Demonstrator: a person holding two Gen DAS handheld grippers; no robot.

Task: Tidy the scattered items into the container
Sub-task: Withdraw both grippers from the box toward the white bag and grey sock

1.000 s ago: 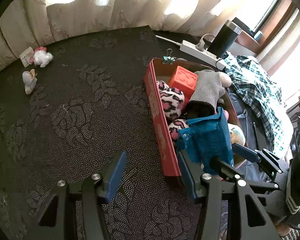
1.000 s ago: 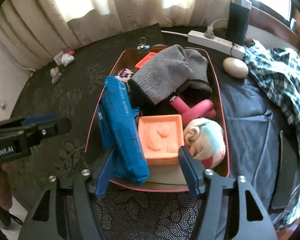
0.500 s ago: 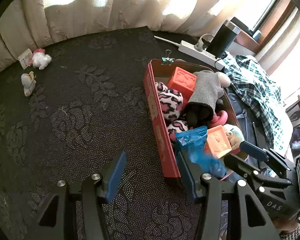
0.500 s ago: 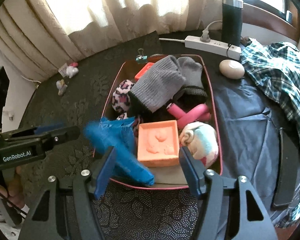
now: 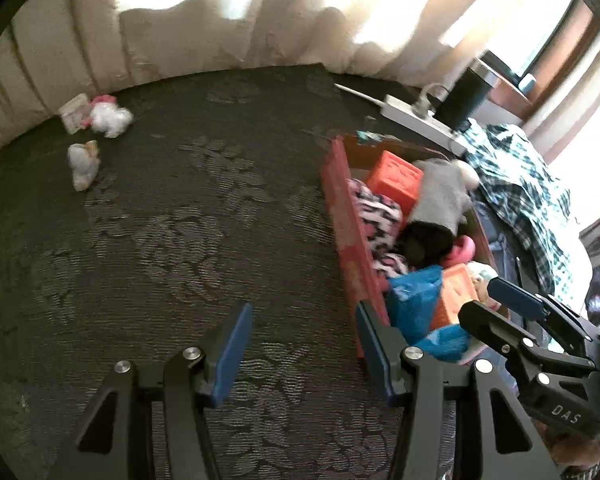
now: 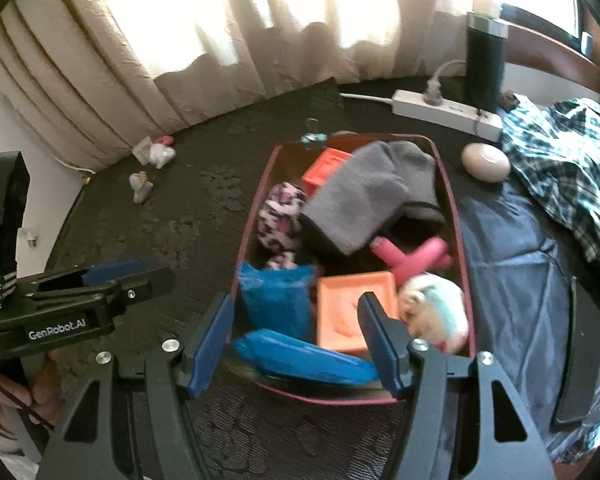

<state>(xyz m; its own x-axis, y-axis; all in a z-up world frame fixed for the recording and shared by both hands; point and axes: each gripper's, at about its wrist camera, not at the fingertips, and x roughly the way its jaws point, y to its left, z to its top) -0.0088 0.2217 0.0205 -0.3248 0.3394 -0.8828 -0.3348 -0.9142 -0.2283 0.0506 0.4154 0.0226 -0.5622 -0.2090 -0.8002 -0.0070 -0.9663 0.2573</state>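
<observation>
The red tray [image 6: 456, 216] holds a grey sock [image 6: 364, 196], orange blocks [image 6: 348, 312], a leopard-print bundle [image 6: 281, 216], a pink toy [image 6: 416, 256], a pastel ball [image 6: 436, 312] and a blue packet [image 6: 283, 320] lying at its near end. My right gripper [image 6: 295, 340] is open and empty just above that near end. My left gripper [image 5: 304, 344] is open and empty over the dark cloth, left of the tray [image 5: 348, 232]. Two small white figurines [image 5: 109, 118] [image 5: 83, 162] lie on the cloth at far left.
A white power strip [image 6: 444, 112] and a dark tumbler [image 6: 484, 60] stand behind the tray. A beige oval object [image 6: 486, 162] and a plaid shirt [image 6: 560, 160] lie to its right. Curtains hang along the back edge.
The blue packet left my right gripper and dropped flat into the tray's near end. My right gripper pulled back a little. My left gripper stayed open.
</observation>
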